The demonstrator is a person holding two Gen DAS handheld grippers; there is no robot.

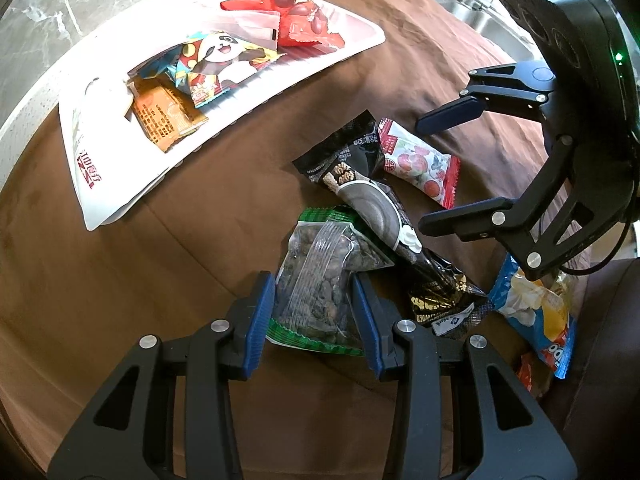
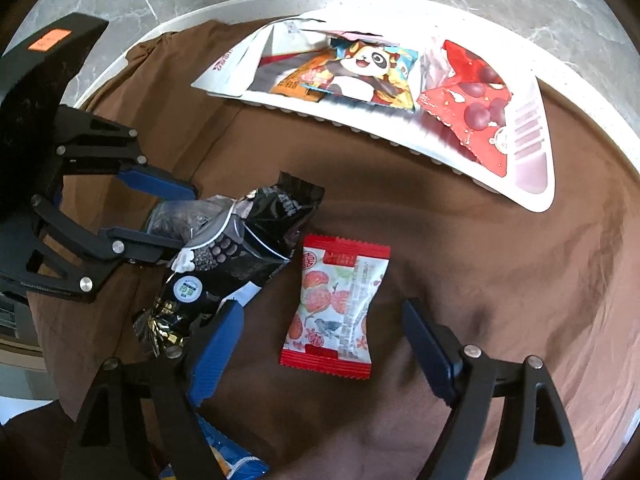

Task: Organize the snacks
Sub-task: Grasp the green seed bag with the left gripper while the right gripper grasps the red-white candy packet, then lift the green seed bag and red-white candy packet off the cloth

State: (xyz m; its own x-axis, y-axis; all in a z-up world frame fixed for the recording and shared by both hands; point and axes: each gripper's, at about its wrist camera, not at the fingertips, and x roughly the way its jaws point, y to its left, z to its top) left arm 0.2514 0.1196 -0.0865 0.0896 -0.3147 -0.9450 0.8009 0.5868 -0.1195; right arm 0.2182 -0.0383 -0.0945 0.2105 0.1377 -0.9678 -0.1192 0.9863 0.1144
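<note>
My left gripper [image 1: 314, 312] is shut on a clear, green-edged bag of dark nuts [image 1: 316, 280], its blue pads pressing both sides; in the right wrist view the left gripper [image 2: 180, 218] shows at the left. A red-and-white candy packet [image 2: 336, 304] lies flat on the brown cloth [image 2: 480, 280]. My right gripper [image 2: 322, 306] stands open around the packet, with a gap at each pad. In the left wrist view the right gripper [image 1: 422, 174] hangs over that packet [image 1: 420, 164]. The white tray [image 1: 352, 52] [image 2: 532, 176] at the back holds a panda packet [image 2: 372, 72], a red one and an orange one.
A black sesame packet [image 1: 360, 176] [image 2: 272, 224] overlaps the nut bag. A black-and-gold packet [image 1: 444, 292] and a blue packet [image 1: 536, 312] lie near the cloth's edge. A steel sink [image 1: 480, 20] sits behind; grey marble floor lies beyond the round table rim [image 2: 180, 20].
</note>
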